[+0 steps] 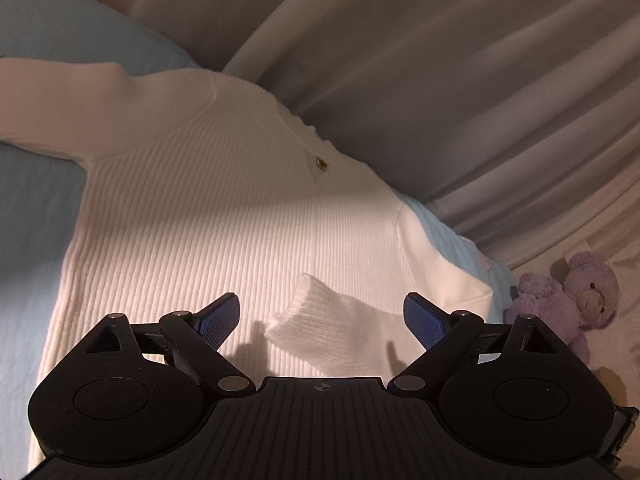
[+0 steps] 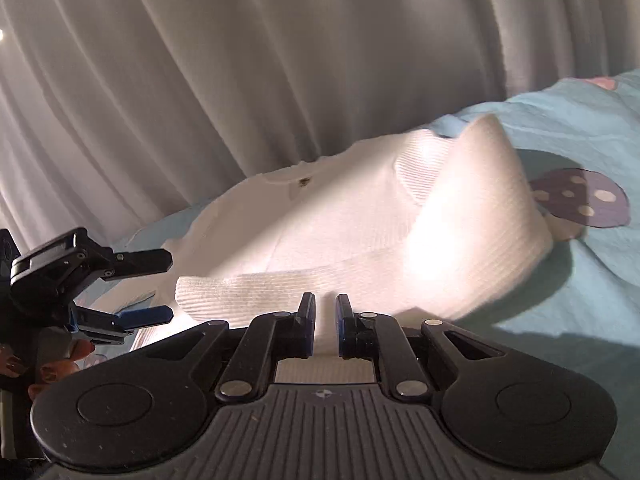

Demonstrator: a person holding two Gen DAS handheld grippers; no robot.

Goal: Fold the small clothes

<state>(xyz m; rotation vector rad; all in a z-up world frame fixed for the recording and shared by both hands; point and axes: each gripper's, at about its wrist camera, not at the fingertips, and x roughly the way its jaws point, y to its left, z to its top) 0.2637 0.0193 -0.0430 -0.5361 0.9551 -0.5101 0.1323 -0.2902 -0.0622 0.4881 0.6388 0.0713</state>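
Note:
A small white ribbed sweater [image 1: 224, 216] lies spread on a light blue bedspread [image 1: 28, 208], with a small gold button [image 1: 321, 164] at its neck. One sleeve stretches out to the upper left; the other sleeve [image 1: 320, 320] is folded across the body, its cuff between my left gripper's fingers. My left gripper [image 1: 322, 320] is open and hovers just above that cuff; it also shows in the right wrist view [image 2: 168, 286]. My right gripper [image 2: 325, 312] is shut on the folded sleeve [image 2: 256, 288] of the sweater [image 2: 340, 216], lifting it over the body.
Grey curtains [image 1: 460, 80] hang close behind the bed. A purple teddy bear [image 1: 568, 300] sits to the right of the sweater. A purple mushroom print [image 2: 580, 198] marks the bedspread [image 2: 580, 128] beside the sweater.

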